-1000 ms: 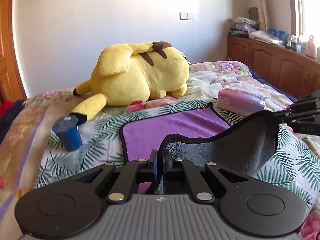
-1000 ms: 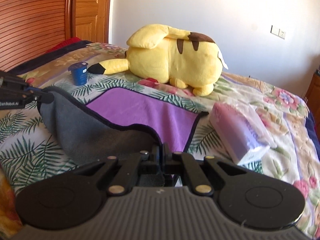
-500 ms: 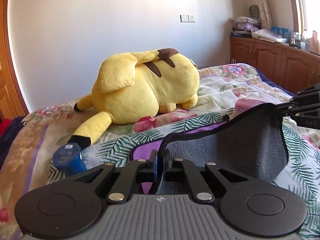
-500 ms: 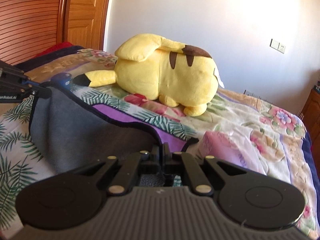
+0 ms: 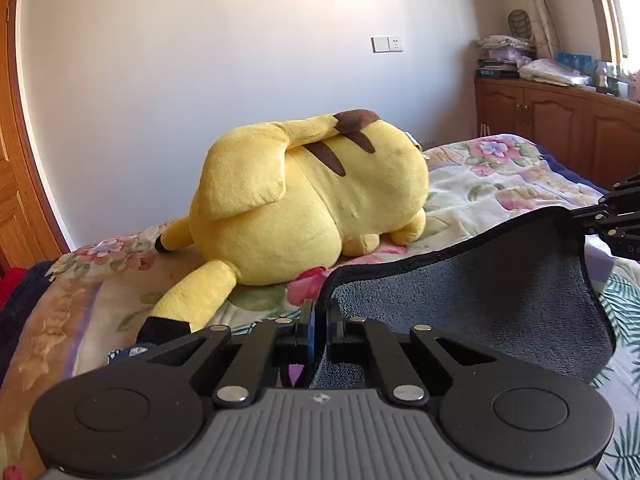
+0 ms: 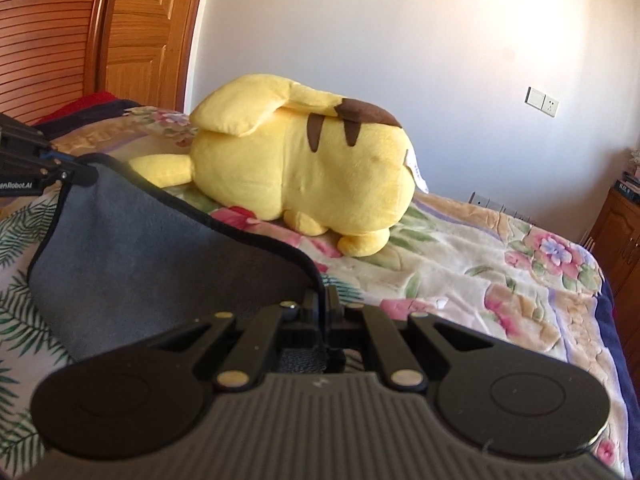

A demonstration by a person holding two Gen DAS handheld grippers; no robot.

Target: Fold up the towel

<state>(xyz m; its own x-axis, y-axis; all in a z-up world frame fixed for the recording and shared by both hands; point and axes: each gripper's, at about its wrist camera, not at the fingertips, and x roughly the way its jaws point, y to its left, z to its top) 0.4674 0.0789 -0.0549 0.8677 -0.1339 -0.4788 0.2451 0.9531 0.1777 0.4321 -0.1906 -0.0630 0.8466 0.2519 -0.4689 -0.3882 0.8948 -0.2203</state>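
The towel (image 5: 500, 304) is grey on this side with a dark border; a sliver of its purple side shows under my left gripper. My left gripper (image 5: 320, 312) is shut on one near corner. My right gripper (image 6: 322, 300) is shut on the other corner, and the towel (image 6: 140, 256) hangs lifted between them above the bed. In the left wrist view the right gripper (image 5: 592, 220) shows at the right edge, pinching the border. In the right wrist view the left gripper (image 6: 80, 170) shows at the left edge.
A big yellow plush toy (image 5: 304, 200) lies on the floral bedspread (image 5: 500, 176) just beyond the towel, also in the right wrist view (image 6: 300, 168). A blue cup (image 5: 132, 350) is barely visible at the left. Wooden cabinets (image 5: 560, 120) stand at the right, a wooden door (image 6: 140, 32) at the left.
Both grippers have lifted the near towel edge and carried it forward toward the plush toy. The purple side and the pink tissue pack are now hidden behind the raised grey side.
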